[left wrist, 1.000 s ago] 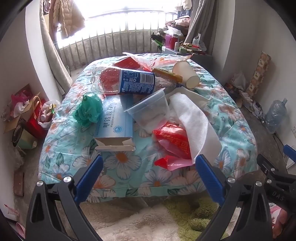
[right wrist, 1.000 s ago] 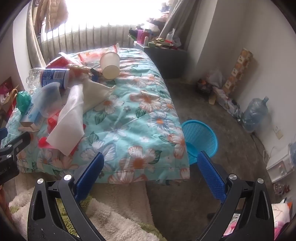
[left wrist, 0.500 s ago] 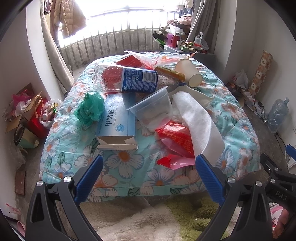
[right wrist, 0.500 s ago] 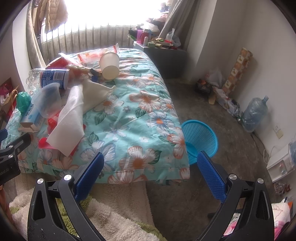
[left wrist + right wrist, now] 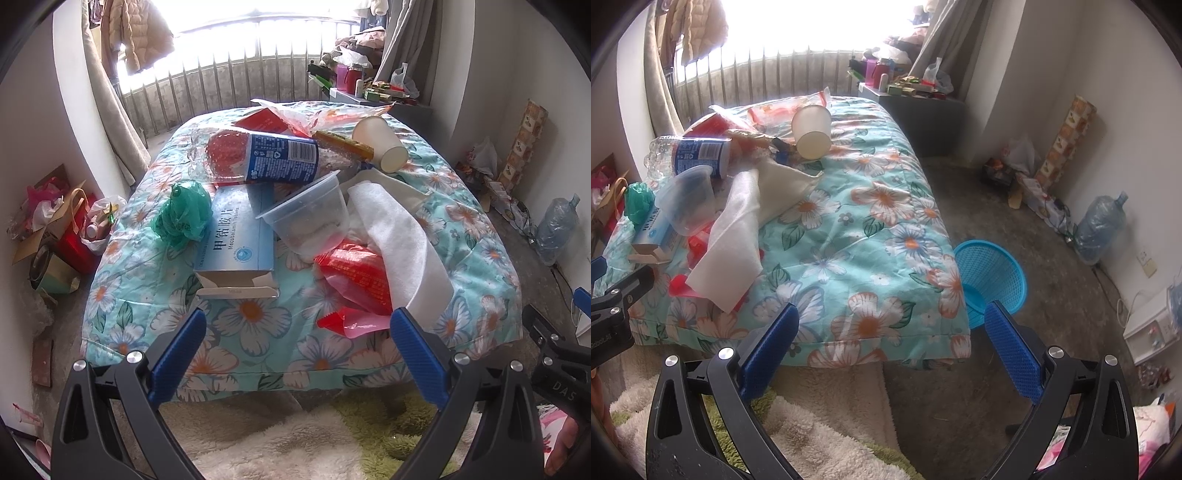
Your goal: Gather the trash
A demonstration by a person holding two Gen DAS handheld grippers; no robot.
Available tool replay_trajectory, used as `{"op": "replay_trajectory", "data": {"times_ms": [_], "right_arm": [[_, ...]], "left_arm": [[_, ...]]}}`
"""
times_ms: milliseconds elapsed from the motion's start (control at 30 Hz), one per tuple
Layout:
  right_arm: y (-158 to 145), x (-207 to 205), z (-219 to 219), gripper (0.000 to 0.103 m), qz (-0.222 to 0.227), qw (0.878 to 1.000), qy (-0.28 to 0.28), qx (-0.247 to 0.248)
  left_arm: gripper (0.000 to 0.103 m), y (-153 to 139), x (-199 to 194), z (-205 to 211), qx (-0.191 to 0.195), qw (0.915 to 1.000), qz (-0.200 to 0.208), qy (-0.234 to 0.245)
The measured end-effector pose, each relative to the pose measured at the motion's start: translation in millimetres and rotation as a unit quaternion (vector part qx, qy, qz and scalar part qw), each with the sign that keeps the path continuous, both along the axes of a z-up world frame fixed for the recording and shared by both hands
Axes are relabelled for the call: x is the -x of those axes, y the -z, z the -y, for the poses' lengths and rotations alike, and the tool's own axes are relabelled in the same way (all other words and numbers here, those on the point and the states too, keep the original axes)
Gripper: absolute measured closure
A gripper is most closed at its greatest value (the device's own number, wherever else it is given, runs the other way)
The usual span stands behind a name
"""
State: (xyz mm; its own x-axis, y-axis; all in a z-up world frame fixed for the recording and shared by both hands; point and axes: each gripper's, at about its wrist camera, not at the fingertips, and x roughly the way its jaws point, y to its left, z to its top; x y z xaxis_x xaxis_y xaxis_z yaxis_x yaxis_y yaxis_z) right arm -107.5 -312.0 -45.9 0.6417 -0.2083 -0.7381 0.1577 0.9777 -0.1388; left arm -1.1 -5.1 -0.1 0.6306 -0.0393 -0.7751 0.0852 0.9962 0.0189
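While both grippers, left [image 5: 297,338] and right [image 5: 890,325], hover empty with fingers spread, approach continues; next, grasp medicine box [image 5: 238,236] at 12 o'clock.

One plastic bottle [image 5: 258,158], one paper cup [image 5: 382,142], one clear tub [image 5: 310,218], one blue box [image 5: 236,236], one blue basket [image 5: 991,275].

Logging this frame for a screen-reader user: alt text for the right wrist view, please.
A pile of trash (paper cup, plastic bottle, clear tub, white sheet) lies on a floral quilt. A blue basket stands on the floor beside it. The right gripper is open and empty in the foreground.
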Motion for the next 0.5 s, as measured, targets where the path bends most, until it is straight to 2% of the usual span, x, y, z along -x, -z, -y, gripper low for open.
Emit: {"op": "replay_trajectory", "data": {"times_ms": [500], "right_arm": [[-3.0,-1.9,4.5,0.007,0.000,1.000,-0.001,-0.001]], "left_arm": [[0.006,-0.5,-1.0,-2.4,-0.003,1.0000,-0.001,-0.004]]}}
